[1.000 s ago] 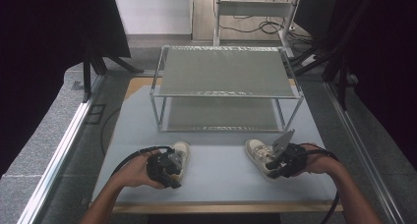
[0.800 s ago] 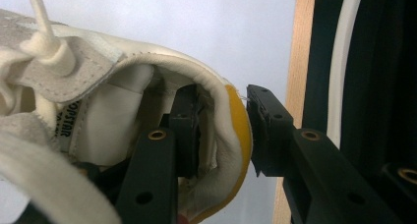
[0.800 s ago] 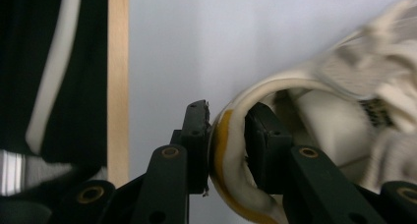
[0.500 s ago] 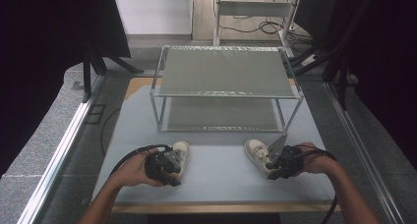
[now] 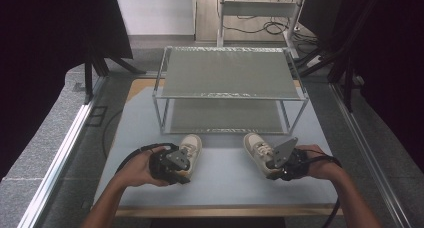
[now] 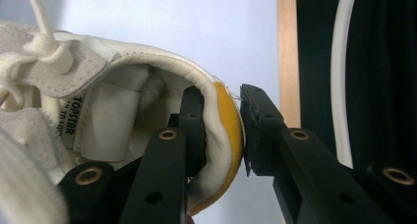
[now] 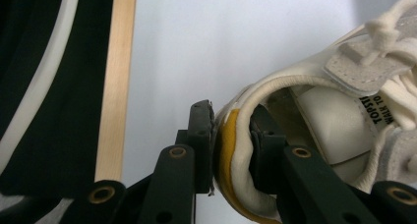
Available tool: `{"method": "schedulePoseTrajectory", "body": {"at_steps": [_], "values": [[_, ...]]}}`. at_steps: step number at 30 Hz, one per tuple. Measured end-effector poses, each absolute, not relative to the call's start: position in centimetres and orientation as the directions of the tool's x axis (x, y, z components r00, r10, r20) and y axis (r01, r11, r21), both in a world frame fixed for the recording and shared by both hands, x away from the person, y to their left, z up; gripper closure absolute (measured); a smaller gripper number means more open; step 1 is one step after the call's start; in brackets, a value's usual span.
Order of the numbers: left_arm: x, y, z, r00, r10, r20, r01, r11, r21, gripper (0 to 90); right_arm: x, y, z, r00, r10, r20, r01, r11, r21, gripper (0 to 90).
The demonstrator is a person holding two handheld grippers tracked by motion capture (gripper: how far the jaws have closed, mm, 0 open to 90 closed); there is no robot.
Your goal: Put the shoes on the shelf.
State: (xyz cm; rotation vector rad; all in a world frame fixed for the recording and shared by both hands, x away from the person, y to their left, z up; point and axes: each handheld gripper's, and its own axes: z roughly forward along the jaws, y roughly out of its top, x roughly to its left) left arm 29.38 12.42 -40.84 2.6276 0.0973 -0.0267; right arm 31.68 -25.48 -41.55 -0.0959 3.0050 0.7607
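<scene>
Left shoe: cream trainer, toe toward the rack, on the table's near left; the left gripper view showed its laces, suede-like panels, padded collar and a yellow heel patch.
Right shoe: its pair, near right, well apart from the other; the right gripper view showed the same yellow patch and a printed tongue label.
Left gripper: jaws just closed, clamped on the left shoe's heel wall, one jaw inside the collar, one outside.
Right gripper: jaws just closed, clamped likewise on the right shoe's heel.
Table: matte pale grey top, light wood front edge.
Rack: two-tier metal frame with flat grey shelves, behind the shoes, seen from above.
</scene>
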Motion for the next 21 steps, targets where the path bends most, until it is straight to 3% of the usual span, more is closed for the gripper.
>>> {"method": "schedulePoseTrajectory", "body": {"at_steps": [21], "values": [[35.4, 8.6, -40.0, 0.998, 0.064, 0.002, 0.053, -0.836, 0.546, 73.0, 36.6, -21.7, -40.1, -0.997, 0.028, -0.074, -0.017, 0.843, 0.538, 75.4]]}}
